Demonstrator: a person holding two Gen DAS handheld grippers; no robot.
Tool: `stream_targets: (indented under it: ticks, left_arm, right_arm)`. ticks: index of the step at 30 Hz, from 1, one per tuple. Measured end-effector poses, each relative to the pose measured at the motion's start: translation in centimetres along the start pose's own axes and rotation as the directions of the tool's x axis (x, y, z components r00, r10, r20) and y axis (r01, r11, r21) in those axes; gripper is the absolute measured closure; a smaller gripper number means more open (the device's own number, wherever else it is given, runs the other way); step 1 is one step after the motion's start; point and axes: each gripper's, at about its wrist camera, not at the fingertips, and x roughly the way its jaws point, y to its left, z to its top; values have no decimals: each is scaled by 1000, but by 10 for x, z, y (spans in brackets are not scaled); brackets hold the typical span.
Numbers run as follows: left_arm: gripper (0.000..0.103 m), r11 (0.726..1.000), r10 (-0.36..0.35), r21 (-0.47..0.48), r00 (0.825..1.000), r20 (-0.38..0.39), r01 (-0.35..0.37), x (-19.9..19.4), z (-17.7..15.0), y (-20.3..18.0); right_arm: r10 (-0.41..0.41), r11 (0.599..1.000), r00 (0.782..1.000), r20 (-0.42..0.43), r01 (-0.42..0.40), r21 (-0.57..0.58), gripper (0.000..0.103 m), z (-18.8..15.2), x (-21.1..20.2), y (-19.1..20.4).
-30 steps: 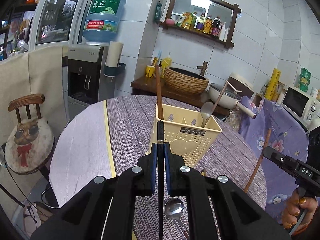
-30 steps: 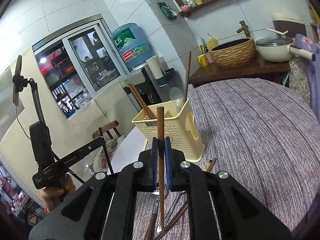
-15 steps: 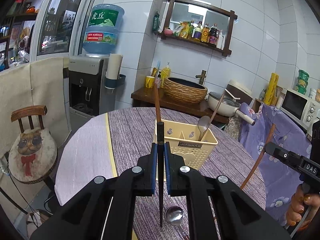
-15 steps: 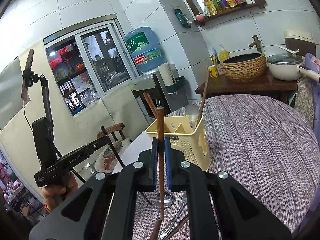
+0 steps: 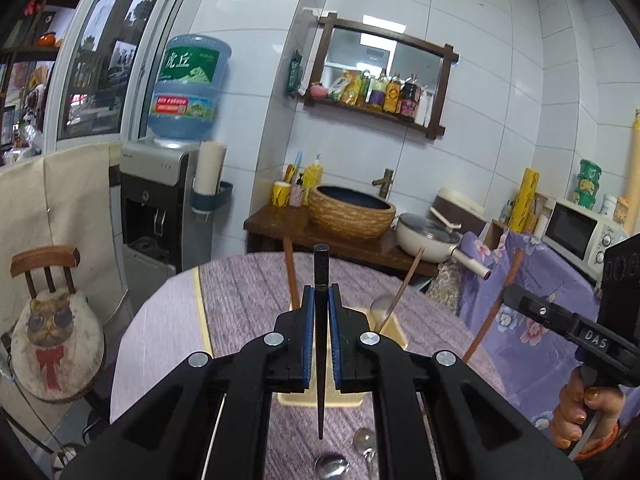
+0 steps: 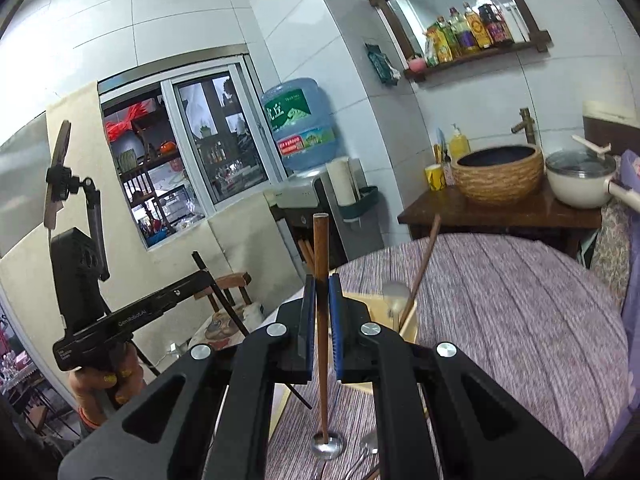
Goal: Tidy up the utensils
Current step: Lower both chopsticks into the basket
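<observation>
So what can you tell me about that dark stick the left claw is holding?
It is a slim black chopstick, probably lacquered wood or plastic, with a squared blunt top and a fine pointed lower end. The left claw pinches it about mid-length between blue pads, holding it nearly upright, point down. It hangs over the purple striped tablecloth, in front of the cream plastic utensil holder, its tip touching nothing.
</observation>
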Motion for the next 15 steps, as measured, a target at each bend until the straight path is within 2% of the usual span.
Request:
stream_targets:
  ticks: [5, 8, 11, 15]
  left_arm:
    - [95, 1000, -19, 10, 997, 76, 18, -5, 49, -12]
    - [95, 1000, -6, 6, 991, 136, 6, -2, 78, -19]
    - [95, 999, 33, 7, 987, 157, -34, 11, 89, -23]
    - [95, 996, 85, -5, 986, 143, -85, 42, 77, -22]
  right_arm:
    - [-27, 999, 997, 66, 31, -45, 95, 47, 8, 10]
    - [-87, 991, 987, 137, 100, -93, 95, 73, 12, 17]
    - [-140, 981, 974, 175, 161, -110, 95, 82, 24, 16]
    - [-192, 971, 968, 164, 212, -111, 95, 71, 48, 6]
